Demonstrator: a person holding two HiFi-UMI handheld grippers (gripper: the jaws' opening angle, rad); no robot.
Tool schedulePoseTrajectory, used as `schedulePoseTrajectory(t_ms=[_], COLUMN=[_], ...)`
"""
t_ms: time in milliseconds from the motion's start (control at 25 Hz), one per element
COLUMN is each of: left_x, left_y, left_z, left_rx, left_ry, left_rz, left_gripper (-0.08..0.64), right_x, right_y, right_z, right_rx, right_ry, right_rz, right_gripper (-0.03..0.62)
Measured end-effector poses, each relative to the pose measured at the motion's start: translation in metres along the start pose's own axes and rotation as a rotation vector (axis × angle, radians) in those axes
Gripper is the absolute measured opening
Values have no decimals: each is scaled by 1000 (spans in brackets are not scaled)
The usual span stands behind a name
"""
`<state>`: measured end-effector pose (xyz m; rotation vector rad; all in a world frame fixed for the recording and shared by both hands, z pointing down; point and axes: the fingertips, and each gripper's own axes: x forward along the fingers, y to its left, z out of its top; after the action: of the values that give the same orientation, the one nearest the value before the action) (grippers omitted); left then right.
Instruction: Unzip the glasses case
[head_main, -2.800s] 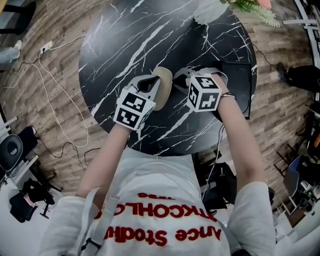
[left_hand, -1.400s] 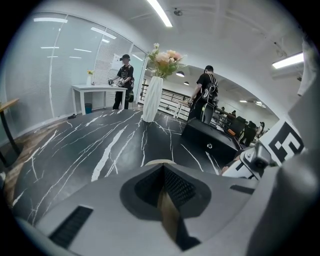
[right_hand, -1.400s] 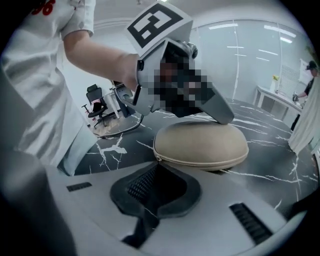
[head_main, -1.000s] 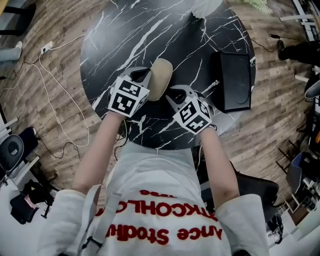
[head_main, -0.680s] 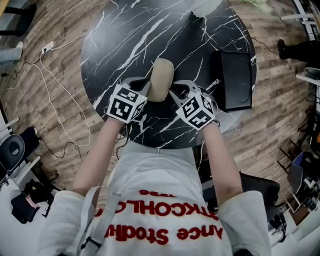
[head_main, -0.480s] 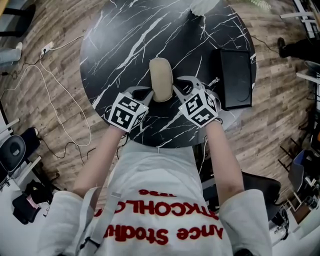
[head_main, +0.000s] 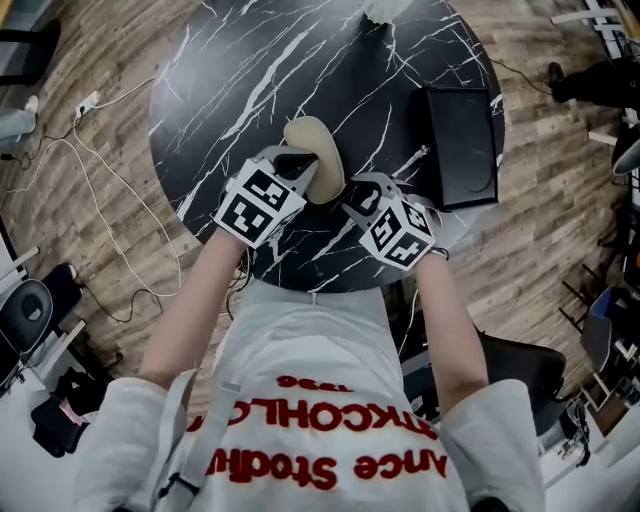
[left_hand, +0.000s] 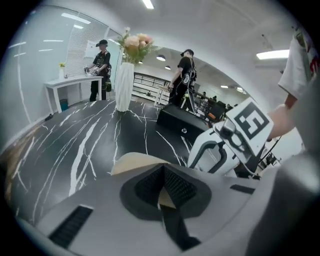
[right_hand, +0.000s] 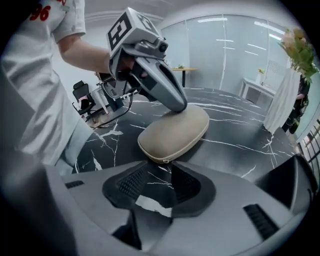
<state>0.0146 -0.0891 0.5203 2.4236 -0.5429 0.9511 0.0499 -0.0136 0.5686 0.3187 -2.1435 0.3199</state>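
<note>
Just beside the glasses case (head_main: 312, 135) on the bench (head_main: 250, 90), the right claw (head_main: 352, 197) has just spread, holding nothing; the left claw (head_main: 303, 166) pinches the case's edge, hiding that end.

Clamping the left grey plastic gripper (left_hand: 162, 192) on the beige oval case (right_hand: 175, 132); tilting the right grey plastic gripper (right_hand: 157, 189) downward, jaws just opened wide, nothing between them.

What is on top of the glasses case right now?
The left gripper bears down on one end of the glasses case, its fingers closed on that edge. The stretch beneath them is covered. The case looks closed, so its inside cannot be seen.
</note>
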Motion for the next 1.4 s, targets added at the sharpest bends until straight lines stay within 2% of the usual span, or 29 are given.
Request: schedulePoseTrajectory(t_ms=[280, 400, 720, 880, 1200, 1400], left_x=[0, 1, 2, 1, 2, 2], left_y=[2, 2, 2, 2, 2, 3], left_z=[-3, -3, -3, -3, -3, -4], left_rx=[-15, 8, 9, 9, 7, 9], left_ry=[-30, -19, -36, -38, -39, -47], left_rz=[32, 44, 70, 78, 85, 89], left_gripper=[5, 5, 5, 5, 5, 5], right_x=[5, 6, 5, 4, 3, 5], right_y=[1, 0, 0, 2, 3, 7], right_z=[8, 8, 6, 4, 3, 3], right_rx=[77, 91, 141, 153, 216, 210], right_ry=[-47, -56, -70, -63, -54, -43], right_rz=[-100, -119, -185, -219, -247, -251], right_gripper=[164, 166, 108, 48, 35, 34])
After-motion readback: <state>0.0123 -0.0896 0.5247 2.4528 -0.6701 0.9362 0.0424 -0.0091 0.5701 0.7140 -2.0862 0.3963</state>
